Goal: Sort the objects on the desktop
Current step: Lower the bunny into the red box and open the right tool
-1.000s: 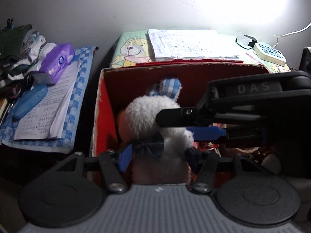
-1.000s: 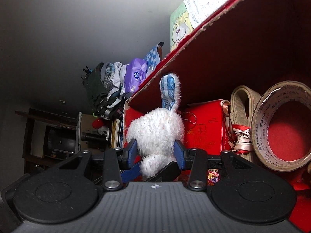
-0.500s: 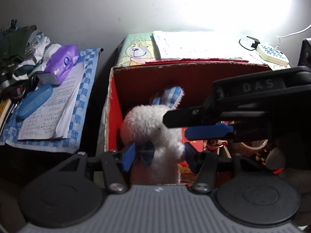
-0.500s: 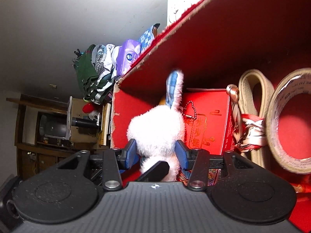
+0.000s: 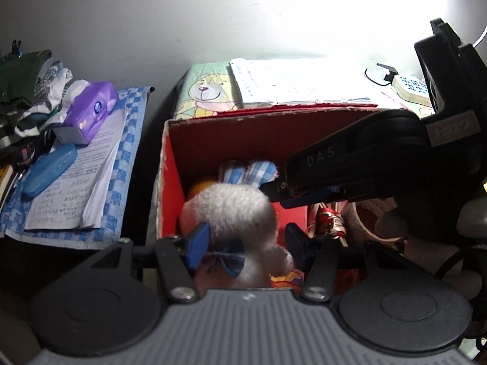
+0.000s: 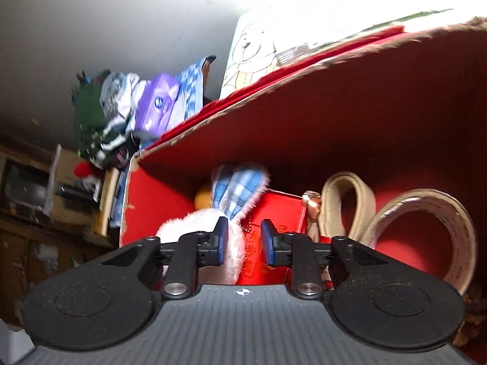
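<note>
- The red box (image 5: pixel 170 164) stands open on the tabletop, and it serves as the landmark here.
- A white plush rabbit (image 5: pixel 234 210) with blue checked ears and a blue bow sits inside the box, near its left wall.
- The left claw (image 5: pixel 246 243) is clamped on the rabbit's body, one blue pad on each side at the bow.
- The right claw (image 6: pixel 244 240) reaches into the box from the right side; its jaws are closing, with the fur of the rabbit's head and its small bead chain between them, the left pad against the fur and the right pad apart from it.
- Inside the box, to the right of the rabbit, lie a small red packet (image 6: pixel 280 213) with gold letters, a ribbon and two wide rolls of tape (image 6: pixel 426 231).
- An orange ball (image 6: pixel 203 199) shows behind the rabbit, in the box's far left corner.
- Left of the box, on a blue checked cloth (image 5: pixel 127 152), lie printed papers, a blue case (image 5: pixel 50 170) and a purple tissue pack (image 5: pixel 91 109).
- Behind the box lie a bear-print pad (image 5: pixel 207 91) and a stack of papers (image 5: pixel 298 82).
</note>
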Action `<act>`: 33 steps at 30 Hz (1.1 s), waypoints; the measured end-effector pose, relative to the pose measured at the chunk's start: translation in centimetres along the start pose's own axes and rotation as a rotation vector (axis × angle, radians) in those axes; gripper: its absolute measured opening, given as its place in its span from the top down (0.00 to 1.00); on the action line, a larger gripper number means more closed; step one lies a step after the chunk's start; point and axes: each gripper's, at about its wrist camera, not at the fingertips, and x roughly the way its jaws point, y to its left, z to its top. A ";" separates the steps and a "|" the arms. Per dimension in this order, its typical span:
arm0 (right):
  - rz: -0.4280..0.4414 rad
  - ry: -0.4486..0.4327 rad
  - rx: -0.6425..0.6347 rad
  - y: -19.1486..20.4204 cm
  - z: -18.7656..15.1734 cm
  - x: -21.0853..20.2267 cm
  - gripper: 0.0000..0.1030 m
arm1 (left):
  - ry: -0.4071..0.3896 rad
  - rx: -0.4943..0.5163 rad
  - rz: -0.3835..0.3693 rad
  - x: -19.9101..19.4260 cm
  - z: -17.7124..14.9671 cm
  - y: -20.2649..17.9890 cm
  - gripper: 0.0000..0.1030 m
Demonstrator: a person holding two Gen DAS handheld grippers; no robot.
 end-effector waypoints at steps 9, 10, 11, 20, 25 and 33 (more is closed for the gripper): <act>-0.043 0.044 -0.095 1.1 -0.1 1.5 0.80 | 0.043 -0.028 0.031 1.0 0.1 0.0 0.43; -0.043 0.038 -0.091 1.1 -0.2 1.2 0.80 | 0.047 -0.030 0.039 1.1 0.1 -0.1 0.43; -0.045 0.032 -0.088 1.0 -0.3 1.1 0.80 | 0.051 -0.031 0.048 1.2 0.2 -0.2 0.43; -0.037 -0.002 -0.021 0.1 -0.6 0.3 0.76 | 0.063 -0.040 0.096 1.3 0.1 -0.6 0.40; -0.040 -0.008 -0.033 0.2 -0.6 0.3 0.76 | 0.058 -0.047 0.102 1.4 0.2 -0.8 0.35; -0.047 -0.030 -0.025 0.1 -0.7 0.1 0.74 | 0.064 -0.049 0.106 1.6 0.1 -1.0 0.30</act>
